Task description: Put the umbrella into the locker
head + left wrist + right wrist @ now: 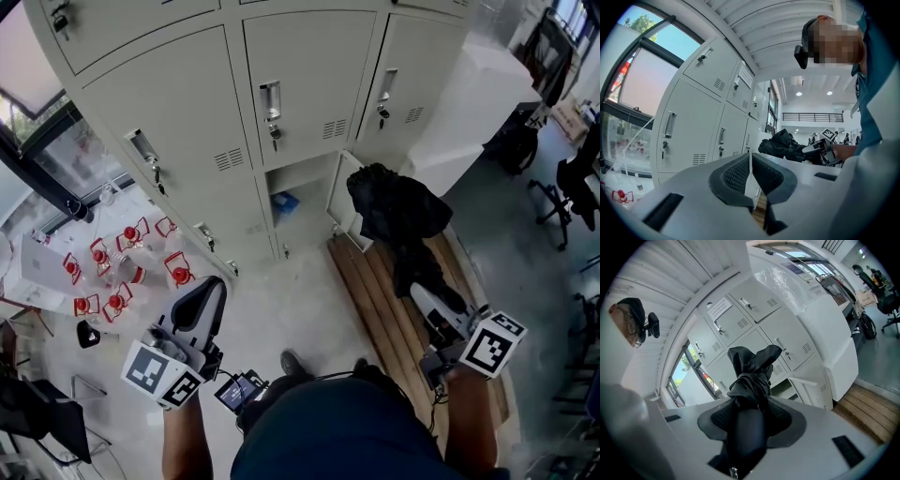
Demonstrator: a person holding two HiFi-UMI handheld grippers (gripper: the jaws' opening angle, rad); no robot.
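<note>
- Now the right gripper (751, 420) has its jaws closed on the black umbrella (752, 369). The thick dark handle sits between the two pads, and the folded fabric stands out in front of them.
- From the head view, the umbrella (398, 211) reaches from the right gripper (424, 298) toward the lockers. Its loose, crumpled cloth is in the air above the wooden bench (375, 300), close to the open locker door (339, 192).
- The open locker (314, 217) is in the lowest row, in the middle column. The umbrella is outside it, to its right side in the head view. A small blue thing (284, 202) lies inside; I cannot tell what it is.
- The left gripper (750, 171) holds nothing. Its two ribbed pads stand together, with only a thin slit between them.
- In the head view the left gripper (214, 286) is over the pale floor, to the left of the open locker, well apart from the umbrella.
- On the floor at the left stand several clear bottles with red caps (122, 258), near the window.
</note>
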